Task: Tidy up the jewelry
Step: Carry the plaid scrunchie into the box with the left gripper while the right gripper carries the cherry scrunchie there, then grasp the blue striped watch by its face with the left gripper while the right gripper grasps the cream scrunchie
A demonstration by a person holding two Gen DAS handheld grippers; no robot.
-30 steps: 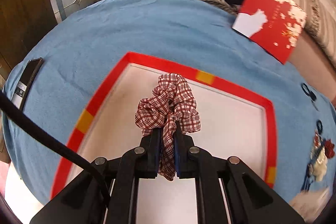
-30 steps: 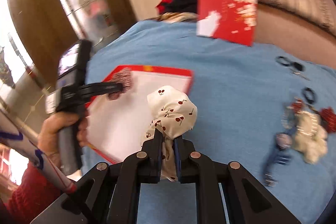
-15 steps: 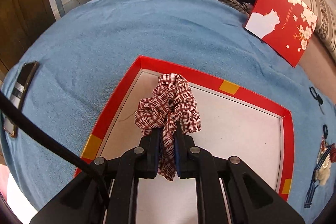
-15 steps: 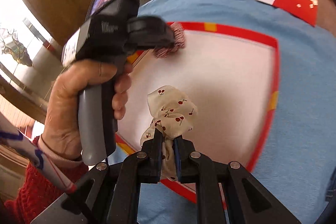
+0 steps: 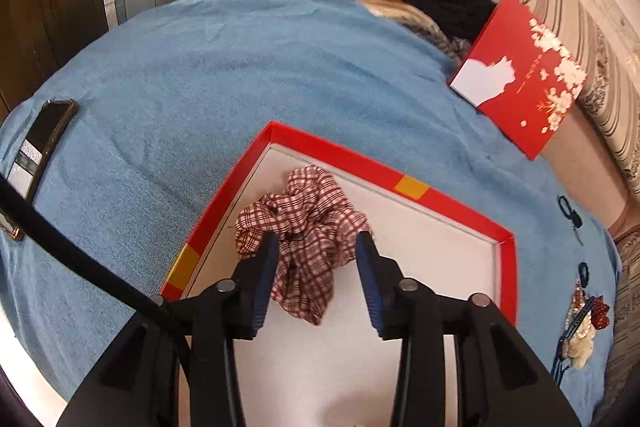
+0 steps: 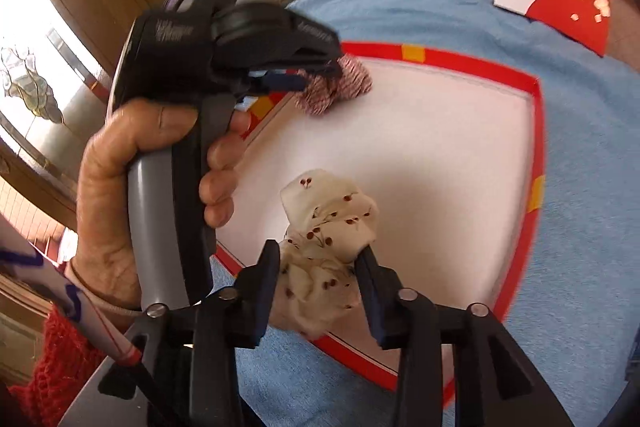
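Two scrunchies lie in the tray (image 5: 456, 211): plaid one (image 5: 304, 227) at its 11 o'clock corner, cherry one (image 6: 328, 247) at the near rim. Left claw (image 5: 316, 267) and right claw (image 6: 318, 277) both gape, gripping nothing. Clips (image 5: 580, 327) at 3 o'clock on the blue bedspread (image 5: 240, 67) remain unsorted.

Left wrist view: close, angled down over the red-rimmed tray (image 5: 390, 179) on the blue cloth (image 5: 240, 67). Right wrist view: close, from the tray's (image 6: 536, 155) near corner, facing the left gripper (image 6: 316, 67). Shared: tray, plaid scrunchie (image 5: 304, 227), red card (image 5: 524, 75).
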